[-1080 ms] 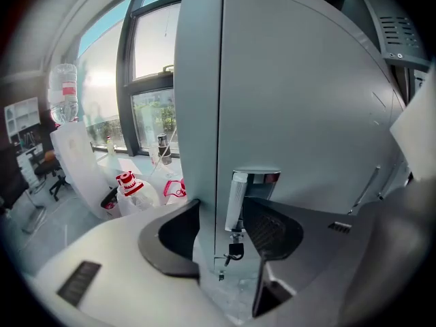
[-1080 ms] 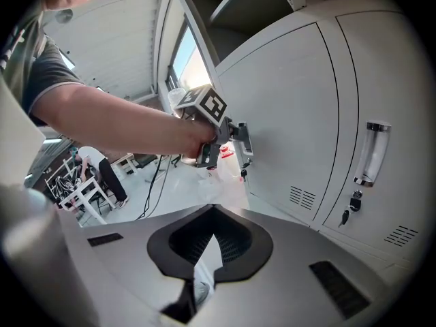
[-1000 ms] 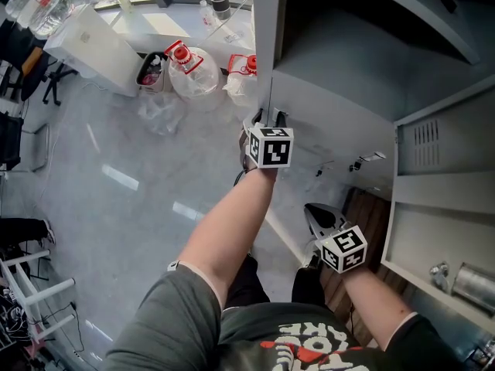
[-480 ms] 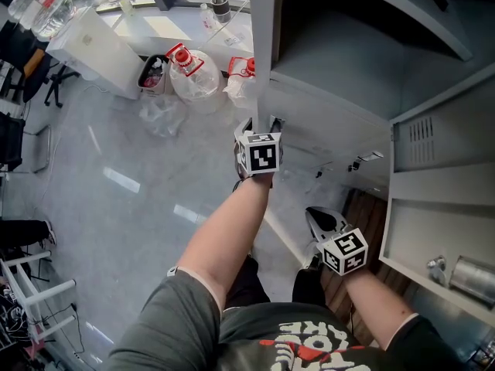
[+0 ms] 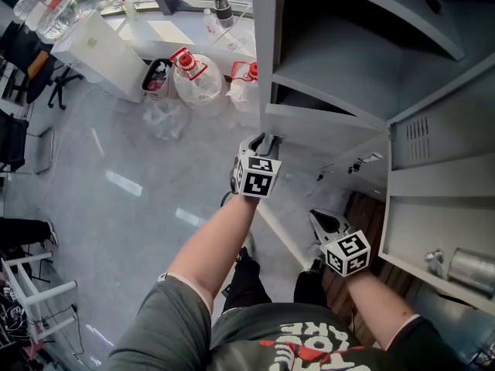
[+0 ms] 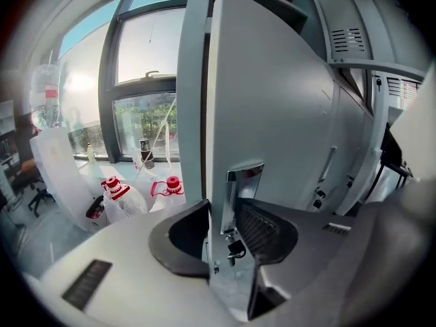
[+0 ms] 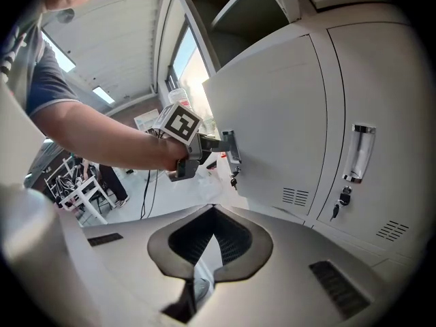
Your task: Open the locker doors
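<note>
left gripper [image 6: 221, 231]: jaws astride the door's free edge, pinching it at the handle; they have just been closing, with the edge between them.
door [image 6: 286, 114]: grey, swung partway out from the locker, seen nearly edge-on in the left gripper view.
handle [image 6: 244, 181]: chrome, on the door face, between the jaws and nearer the right one; a small key [image 6: 236, 248] hangs under it.
right gripper [image 5: 323, 222]: held low by the person's legs, well apart from the door; pads pressed together at the tips, nothing in them.
locker [image 5: 348, 60]: compartment above the door stands open, shelf showing.
neighbour door [image 7: 368, 101]: shut.
jugs [image 5: 193, 79]: two, red caps, on the floor [image 5: 116, 207] beside the locker.
</note>
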`<move>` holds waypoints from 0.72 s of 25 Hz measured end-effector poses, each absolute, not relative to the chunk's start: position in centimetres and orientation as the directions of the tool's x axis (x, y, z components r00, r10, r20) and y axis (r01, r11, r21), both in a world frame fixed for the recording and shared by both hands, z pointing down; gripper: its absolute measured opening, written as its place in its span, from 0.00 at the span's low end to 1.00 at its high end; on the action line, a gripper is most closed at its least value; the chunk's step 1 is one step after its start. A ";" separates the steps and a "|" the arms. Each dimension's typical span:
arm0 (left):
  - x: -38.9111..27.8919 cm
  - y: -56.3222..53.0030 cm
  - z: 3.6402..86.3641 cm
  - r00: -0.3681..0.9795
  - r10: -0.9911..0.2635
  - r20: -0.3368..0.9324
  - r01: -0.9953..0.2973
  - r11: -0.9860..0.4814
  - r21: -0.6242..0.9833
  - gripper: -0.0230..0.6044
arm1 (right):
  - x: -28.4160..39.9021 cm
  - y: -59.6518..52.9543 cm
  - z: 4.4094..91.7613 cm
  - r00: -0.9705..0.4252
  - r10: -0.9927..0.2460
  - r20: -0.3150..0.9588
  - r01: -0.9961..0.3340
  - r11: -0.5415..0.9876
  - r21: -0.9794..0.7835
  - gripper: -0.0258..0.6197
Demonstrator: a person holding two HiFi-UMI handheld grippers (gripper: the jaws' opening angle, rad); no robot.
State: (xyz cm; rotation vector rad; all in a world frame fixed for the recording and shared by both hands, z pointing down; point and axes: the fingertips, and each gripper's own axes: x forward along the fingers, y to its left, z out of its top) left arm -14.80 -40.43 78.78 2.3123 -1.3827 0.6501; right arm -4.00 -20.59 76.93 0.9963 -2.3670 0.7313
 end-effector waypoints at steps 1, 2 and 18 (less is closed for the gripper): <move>-14.8 -40.1 78.8 0.416 -0.715 0.562 -0.886 -0.457 0.075 0.24 | -4.0 -20.5 76.9 -0.628 -0.500 0.597 -0.749 0.595 -0.290 0.09; -14.9 -39.8 78.8 0.419 -0.710 0.566 -0.884 -0.462 0.075 0.24 | -3.9 -20.3 76.9 -0.627 -0.499 0.598 -0.750 0.595 -0.290 0.09; -14.7 -32.2 79.0 0.432 -0.628 0.647 -0.829 -0.558 0.012 0.21 | -4.0 -16.6 76.5 -0.629 -0.480 0.611 -0.738 0.616 -0.275 0.09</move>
